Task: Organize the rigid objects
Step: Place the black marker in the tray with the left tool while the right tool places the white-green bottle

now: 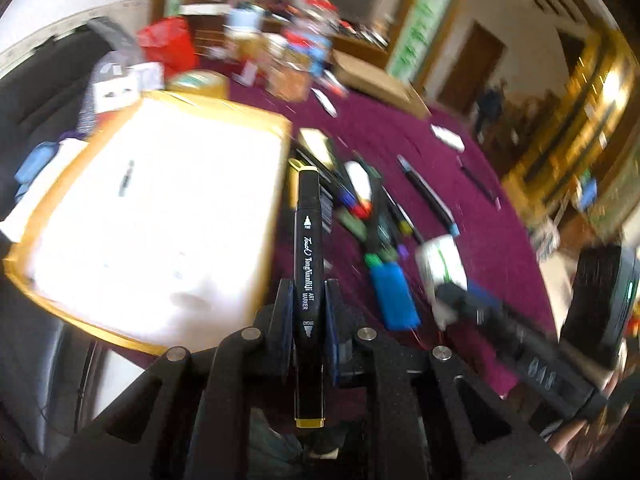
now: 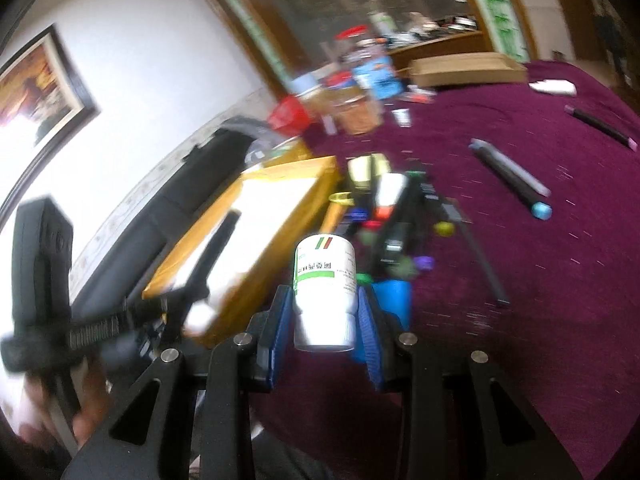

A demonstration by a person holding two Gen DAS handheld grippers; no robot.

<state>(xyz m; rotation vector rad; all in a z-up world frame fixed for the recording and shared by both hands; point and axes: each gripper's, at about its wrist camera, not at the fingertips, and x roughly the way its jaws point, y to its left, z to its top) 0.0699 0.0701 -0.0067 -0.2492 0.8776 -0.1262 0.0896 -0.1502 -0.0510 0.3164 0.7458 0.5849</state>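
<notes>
At the far left sits the box (image 1: 160, 216), a tan cardboard tray with a white lining and one dark pen lying in it, its near edge just beside the left gripper (image 1: 308, 300). That gripper is clenched on the marker (image 1: 307, 264), a black double-ended art marker with yellow end caps, pinched across its barrel near the broad end so that the long fine end sticks forward over the box's right edge. It looks light and stiff with a smooth plastic barrel; held off-centre like this it could swing or slip, so a grip nearer the middle would likely steady it. Right of it, loose pens (image 1: 384, 216) lie heaped on the purple cloth (image 1: 480, 184), clear of the box. The right gripper (image 2: 325, 312) grasps the bottle (image 2: 325, 292), a small white pill bottle held upside down, pads squeezing its body just above the cap. It seems light, rigid and slick, probably best held by the straight wall, not the narrower neck.
</notes>
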